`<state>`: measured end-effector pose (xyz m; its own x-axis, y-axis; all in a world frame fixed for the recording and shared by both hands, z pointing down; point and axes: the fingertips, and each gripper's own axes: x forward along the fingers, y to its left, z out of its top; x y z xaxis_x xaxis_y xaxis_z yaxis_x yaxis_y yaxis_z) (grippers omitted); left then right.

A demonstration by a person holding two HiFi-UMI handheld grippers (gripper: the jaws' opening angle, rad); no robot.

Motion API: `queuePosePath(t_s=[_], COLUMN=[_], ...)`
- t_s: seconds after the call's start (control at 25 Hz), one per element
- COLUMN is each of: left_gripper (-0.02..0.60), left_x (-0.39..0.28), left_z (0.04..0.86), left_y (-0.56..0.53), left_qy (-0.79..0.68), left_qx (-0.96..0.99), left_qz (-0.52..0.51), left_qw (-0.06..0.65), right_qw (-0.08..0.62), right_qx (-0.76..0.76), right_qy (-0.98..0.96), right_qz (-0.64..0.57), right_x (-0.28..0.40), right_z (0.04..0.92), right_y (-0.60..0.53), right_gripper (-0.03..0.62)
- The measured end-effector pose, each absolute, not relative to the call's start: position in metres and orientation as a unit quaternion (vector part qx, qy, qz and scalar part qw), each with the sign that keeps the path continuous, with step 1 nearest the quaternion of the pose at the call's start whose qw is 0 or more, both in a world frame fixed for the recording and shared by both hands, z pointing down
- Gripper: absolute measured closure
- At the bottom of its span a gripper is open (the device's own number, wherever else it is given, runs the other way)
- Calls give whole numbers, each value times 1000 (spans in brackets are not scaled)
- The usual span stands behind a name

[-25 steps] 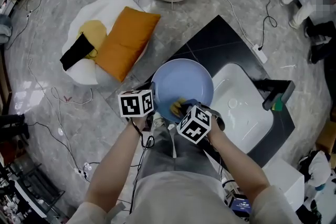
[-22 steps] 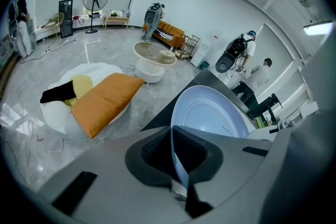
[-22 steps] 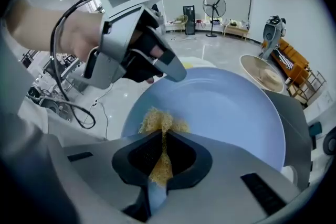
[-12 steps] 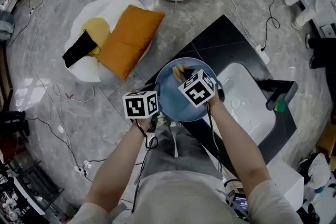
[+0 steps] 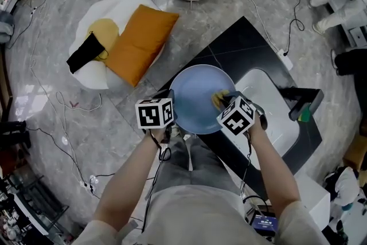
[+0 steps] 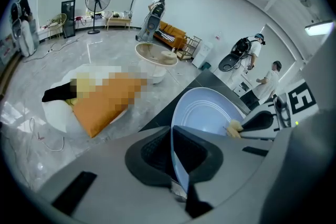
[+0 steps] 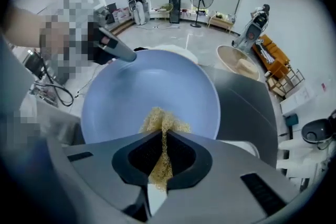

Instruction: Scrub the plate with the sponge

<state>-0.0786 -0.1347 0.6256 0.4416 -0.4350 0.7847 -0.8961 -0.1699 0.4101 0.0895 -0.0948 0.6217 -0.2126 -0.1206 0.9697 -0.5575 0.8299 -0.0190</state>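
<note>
Tools both clenched: left tool (image 6: 176, 157) pinches the round pale-blue plate (image 5: 195, 92) by its rim over the black counter's (image 5: 241, 43) near edge; right tool (image 7: 163, 138), gripping a yellow sponge (image 5: 219, 99), presses it on the plate's right side.

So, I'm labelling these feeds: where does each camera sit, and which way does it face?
Head view: on the head, looking down at plate; forearms, left claw, right claw show.
Left gripper view: on left claw, facing along jaws shut on plate rim.
Right gripper view: on right claw, jaws pinching sponge against plate.
Shared: the plate.
</note>
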Motion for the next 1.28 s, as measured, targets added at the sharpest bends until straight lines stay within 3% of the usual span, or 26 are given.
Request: queuePosePath(t_s=[0.36, 0.68, 0.96, 1.28], left_gripper=[554, 555, 555, 555], left_x=[-75, -78, -80, -81], left_z=[625, 625, 625, 624], left_y=[-136, -135, -138, -141], left_qy=[-459, -455, -470, -476], left_qx=[723, 723, 712, 707], left_qz=[258, 255, 233, 220], left_qw=[446, 454, 467, 475], right_qw=[564, 505, 483, 559], right_qx=[131, 155, 266, 322], right_qy=[-798, -834, -824, -757], right_qz=[167, 159, 131, 106], right_x=[11, -38, -14, 65], right_z=[627, 627, 623, 622], right_y=[-23, -78, -174, -179], right_gripper=[546, 546, 546, 548])
